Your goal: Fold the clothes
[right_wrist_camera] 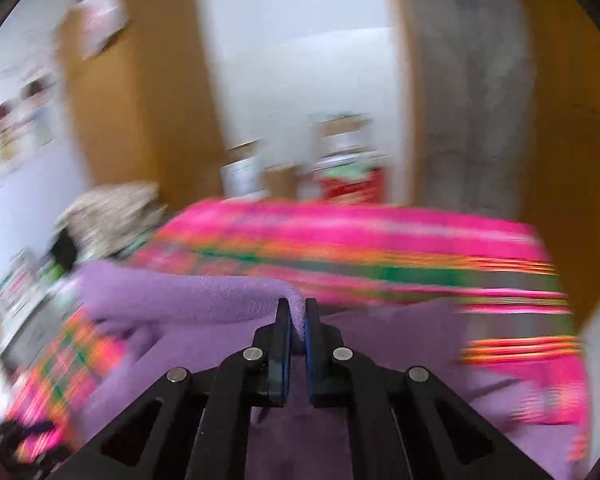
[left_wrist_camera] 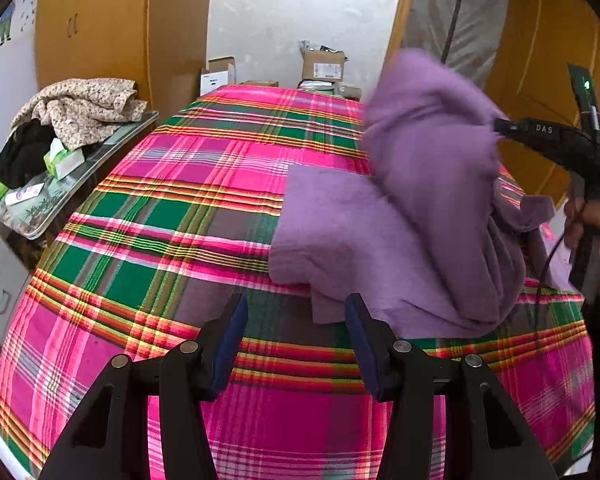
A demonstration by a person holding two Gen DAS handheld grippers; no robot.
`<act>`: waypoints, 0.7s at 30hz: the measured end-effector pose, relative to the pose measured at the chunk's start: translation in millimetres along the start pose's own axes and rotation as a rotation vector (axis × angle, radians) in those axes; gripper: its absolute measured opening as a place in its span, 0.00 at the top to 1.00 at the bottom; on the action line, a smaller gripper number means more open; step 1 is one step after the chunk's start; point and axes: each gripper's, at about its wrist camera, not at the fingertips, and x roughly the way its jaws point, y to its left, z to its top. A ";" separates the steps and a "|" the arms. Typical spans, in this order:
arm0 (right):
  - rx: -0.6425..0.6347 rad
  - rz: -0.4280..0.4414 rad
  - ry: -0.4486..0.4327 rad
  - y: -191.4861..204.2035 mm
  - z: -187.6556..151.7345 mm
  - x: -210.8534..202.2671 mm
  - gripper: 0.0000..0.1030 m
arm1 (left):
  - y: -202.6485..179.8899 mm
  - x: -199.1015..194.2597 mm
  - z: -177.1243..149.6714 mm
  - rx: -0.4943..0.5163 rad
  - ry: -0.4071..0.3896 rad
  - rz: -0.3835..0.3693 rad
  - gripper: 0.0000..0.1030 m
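Currently, the left gripper (left_wrist_camera: 296, 312) has its jaws spread wide and holds nothing; it hangs above the plaid bed cover (left_wrist_camera: 172, 216), with the near edge of the purple garment (left_wrist_camera: 352, 236) just ahead between its blue-padded fingers (left_wrist_camera: 230, 340).

The purple garment lies on the bed cover from the centre toward 3 o'clock in the left wrist view. Its lower part rests flat on the cover. Its upper part is lifted off the bed and hangs in a bunched fold toward 2 o'clock, where the right gripper (left_wrist_camera: 500, 126) enters it; the gripper's tip is buried in the cloth. A hand (left_wrist_camera: 596, 236) holds that gripper's handle at 3 o'clock.

In the right wrist view, the right gripper (right_wrist_camera: 298, 312) has its jaws narrowed onto a ridge of the purple garment (right_wrist_camera: 188, 296), which is pinched between the pads. The ridge runs from the fingertips toward 9 o'clock. This view is heavily blurred.

At 9 o'clock in the left wrist view, a side table (left_wrist_camera: 100, 152) bears a floral cloth pile (left_wrist_camera: 84, 108), a black garment (left_wrist_camera: 24, 152) and tissue packs (left_wrist_camera: 64, 160). At 12 o'clock, past the far end of the bed, stands a cardboard box (left_wrist_camera: 324, 66). A wooden wardrobe (left_wrist_camera: 112, 24) stands at 11 o'clock.
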 end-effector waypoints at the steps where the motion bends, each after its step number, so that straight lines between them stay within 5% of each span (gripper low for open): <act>1: 0.037 -0.047 0.006 -15.5 2.8 0.0 0.93 | -0.3 -0.1 0.0 0.000 -0.001 -0.003 0.49; 4: 0.107 -0.141 0.032 -46.6 3.8 -2.1 0.86 | -1.7 -0.1 0.7 -0.002 -0.001 -0.006 0.49; 8: 0.053 -0.105 0.006 -37.8 -9.9 -21.2 0.66 | -4.3 -2.8 1.4 -0.001 -0.006 -0.007 0.49; 11: -0.032 0.006 0.005 -11.6 -25.9 -35.3 0.65 | -7.6 -7.2 0.8 0.002 -0.013 -0.005 0.49; 18: -0.391 0.392 0.152 94.1 -94.8 -44.7 0.65 | -12.2 -18.8 -3.3 0.013 -0.028 -0.005 0.49; 21: -0.458 0.475 0.248 119.7 -123.4 -34.2 0.65 | -11.7 -23.4 -5.6 0.018 -0.032 -0.003 0.49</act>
